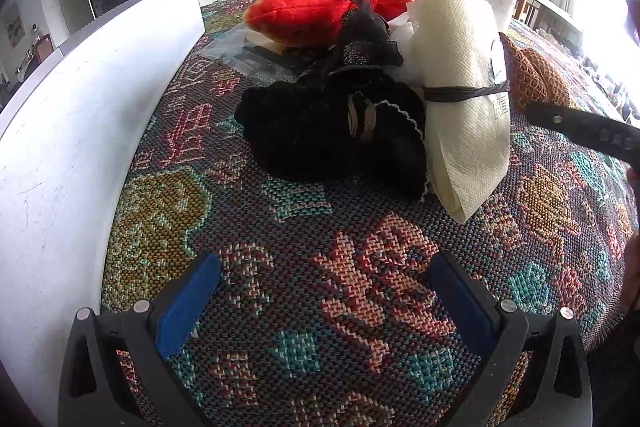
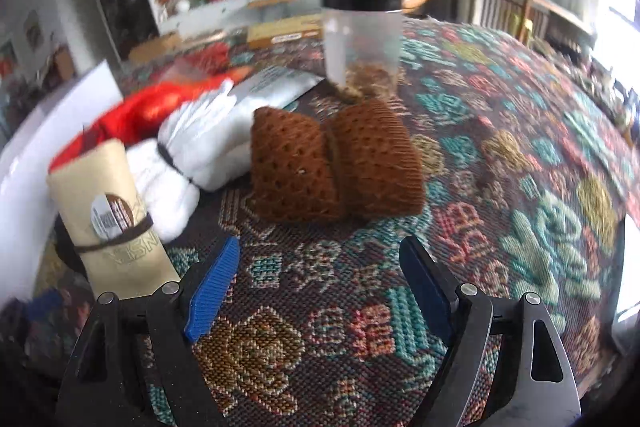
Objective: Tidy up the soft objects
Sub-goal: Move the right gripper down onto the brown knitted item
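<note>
Left gripper (image 1: 324, 291) spread wide, empty, low over the woven cloth (image 1: 280, 227); right gripper (image 2: 320, 291) likewise spread and empty, nothing between the pads. Probably an approach step, so best to pick one target per side and not rake the pile. For the right: go straight ahead to the brown knit piece (image 2: 336, 167), folded in two lobes, lying just beyond the fingertips and roughly centred (slightly right lobe closer to the far finger). Pinch across the central fold, low, so both layers lift together; keep clear of the lidded clear jar (image 2: 362, 43) standing upright right behind it, likely easy to tip. For the left: black fabric bundle (image 1: 332, 131) sits ahead and a bit right of centre, near but not touching the fingers; cream rolled cloth (image 1: 464, 99) tied with a dark band leans against its right side, red plush (image 1: 316, 13) farther back. Grab the black bundle at its near edge to avoid dragging the roll. White board (image 1: 80, 107) along the left edge, close to the left finger; watch clearance.
</note>
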Action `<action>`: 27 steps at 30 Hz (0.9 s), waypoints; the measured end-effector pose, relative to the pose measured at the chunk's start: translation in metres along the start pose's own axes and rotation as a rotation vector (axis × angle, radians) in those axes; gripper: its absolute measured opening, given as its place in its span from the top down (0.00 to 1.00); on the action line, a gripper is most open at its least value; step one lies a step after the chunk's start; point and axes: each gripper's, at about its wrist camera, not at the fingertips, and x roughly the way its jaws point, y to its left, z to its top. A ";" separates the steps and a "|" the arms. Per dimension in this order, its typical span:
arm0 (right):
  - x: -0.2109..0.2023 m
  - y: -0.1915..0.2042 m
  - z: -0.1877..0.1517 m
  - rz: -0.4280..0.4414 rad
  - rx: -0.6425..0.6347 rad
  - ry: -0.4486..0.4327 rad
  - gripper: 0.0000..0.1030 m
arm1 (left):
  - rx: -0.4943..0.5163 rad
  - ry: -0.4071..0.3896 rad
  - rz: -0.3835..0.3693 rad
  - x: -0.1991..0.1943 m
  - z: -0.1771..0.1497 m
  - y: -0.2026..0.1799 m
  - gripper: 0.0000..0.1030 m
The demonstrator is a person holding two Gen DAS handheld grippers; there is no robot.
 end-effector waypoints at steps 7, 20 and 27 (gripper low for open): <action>0.012 -0.092 0.002 -0.196 0.419 -0.007 0.18 | 0.021 -0.004 -0.015 -0.001 -0.002 0.001 0.00; 0.004 -0.077 -0.019 -0.186 0.404 0.046 0.17 | 0.027 -0.018 -0.021 0.000 -0.002 0.002 0.00; 0.006 -0.071 -0.020 -0.208 0.386 0.045 0.16 | 0.047 0.029 -0.041 0.000 0.002 0.004 0.00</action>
